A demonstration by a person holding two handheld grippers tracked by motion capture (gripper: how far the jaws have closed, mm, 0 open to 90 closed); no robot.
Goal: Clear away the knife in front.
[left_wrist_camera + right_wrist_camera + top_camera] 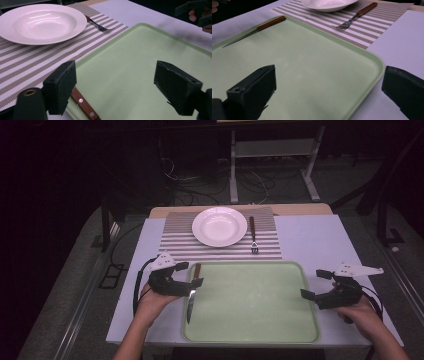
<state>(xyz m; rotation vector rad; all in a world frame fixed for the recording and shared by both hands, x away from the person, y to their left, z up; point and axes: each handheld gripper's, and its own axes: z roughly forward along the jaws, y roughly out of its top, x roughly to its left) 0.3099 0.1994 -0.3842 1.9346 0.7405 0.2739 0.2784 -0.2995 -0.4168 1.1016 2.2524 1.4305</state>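
A knife (192, 295) with a brown wooden handle lies along the left rim of the pale green tray (250, 305), handle toward the far side. My left gripper (191, 274) is open, its jaws straddling the handle end without touching it. In the left gripper view the handle (83, 105) sits just beside the left jaw, with the left gripper (116, 82) open over the tray (130, 65). My right gripper (314, 283) is open at the tray's right edge, holding nothing. The right gripper view shows the right gripper (329, 87) open over the tray (312, 67), and the knife (259, 27) far across it.
A white deep plate (219, 226) sits on a striped placemat (175, 242) beyond the tray. A wood-handled fork (253, 236) lies to its right, tines toward me. The table (310, 240) has a pale lilac cover. Dark floor, cables and a metal stand lie beyond.
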